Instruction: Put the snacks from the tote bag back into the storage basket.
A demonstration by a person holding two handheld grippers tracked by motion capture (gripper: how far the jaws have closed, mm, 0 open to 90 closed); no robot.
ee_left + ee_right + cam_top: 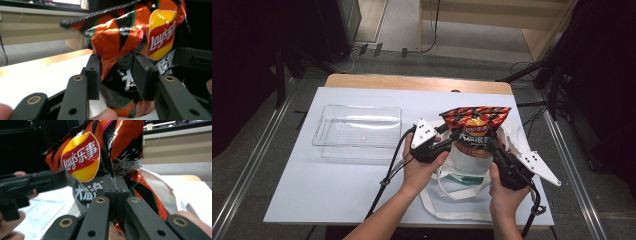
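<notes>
An orange and black Lay's chips bag (474, 125) stands upright over a white tote bag (464, 172) lying on the table. My left gripper (452, 140) holds the chips bag from its left side; in the left gripper view the bag (140, 35) bulges between the two pads, which press on it (117, 75). My right gripper (493, 145) comes in from the right. In the right gripper view its pads (115, 186) are closed tight on a fold of the bag's foil (120, 142). The bag's lower end is hidden behind the grippers.
A clear plastic tray (357, 131) sits empty on the white table top (337, 185), left of the grippers. The tote bag's handles (447, 200) loop toward the near table edge. Dark stands and cables surround the table on the floor.
</notes>
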